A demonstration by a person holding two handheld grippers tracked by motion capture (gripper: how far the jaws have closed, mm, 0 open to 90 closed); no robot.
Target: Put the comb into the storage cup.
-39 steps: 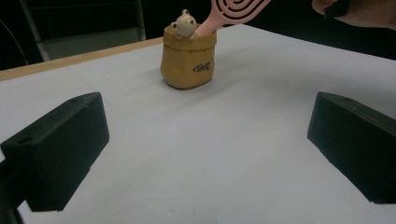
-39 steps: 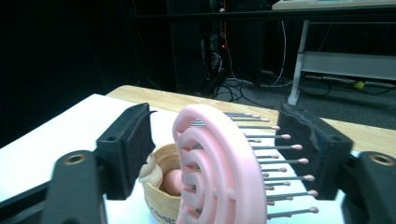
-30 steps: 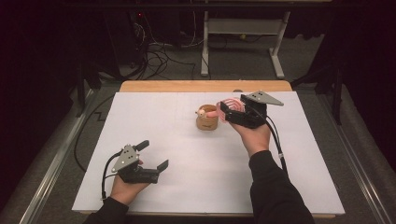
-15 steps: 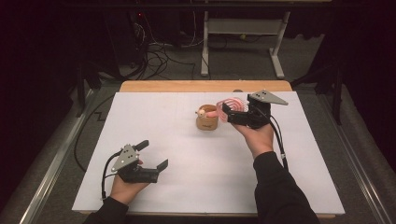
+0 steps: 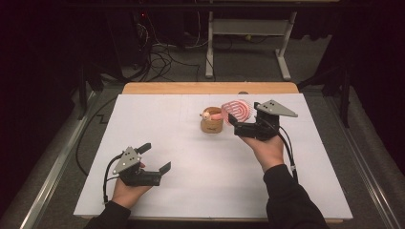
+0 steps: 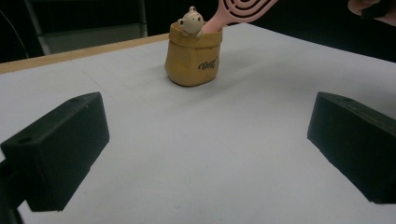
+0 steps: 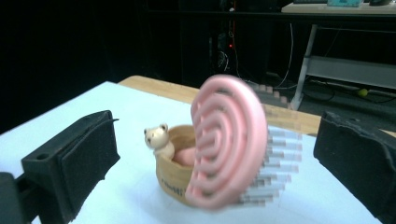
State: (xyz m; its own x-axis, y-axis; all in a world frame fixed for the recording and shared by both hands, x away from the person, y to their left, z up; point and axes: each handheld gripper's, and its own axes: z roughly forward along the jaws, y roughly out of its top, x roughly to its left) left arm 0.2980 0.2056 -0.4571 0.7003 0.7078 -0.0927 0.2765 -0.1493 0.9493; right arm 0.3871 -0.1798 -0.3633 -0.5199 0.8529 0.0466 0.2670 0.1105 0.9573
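Observation:
A tan sack-shaped holder (image 5: 211, 125) with a small bear figure on its rim stands at the table's far middle. A pink hairbrush (image 5: 237, 109) has its handle in the holder, and its round head leans out to the right. My right gripper (image 5: 235, 125) is just right of the holder. Its jaws have just been opening and now stand open on either side of the brush head (image 7: 226, 140) without touching it. Near the front left, my left gripper (image 5: 155, 157) rests open and empty, pointing at the holder (image 6: 192, 58) and brush (image 6: 243, 9).
A white sheet (image 5: 191, 191) covers the table, and a wooden edge (image 5: 210, 88) shows at the far side. Behind the table are floor cables (image 5: 162, 62) and a white desk frame (image 5: 248, 28). Dark floor lies on both sides.
The right gripper's jaws have opened off the brush head and the hand has drawn slightly to the right. The brush stays propped in the holder. The left gripper has not moved.

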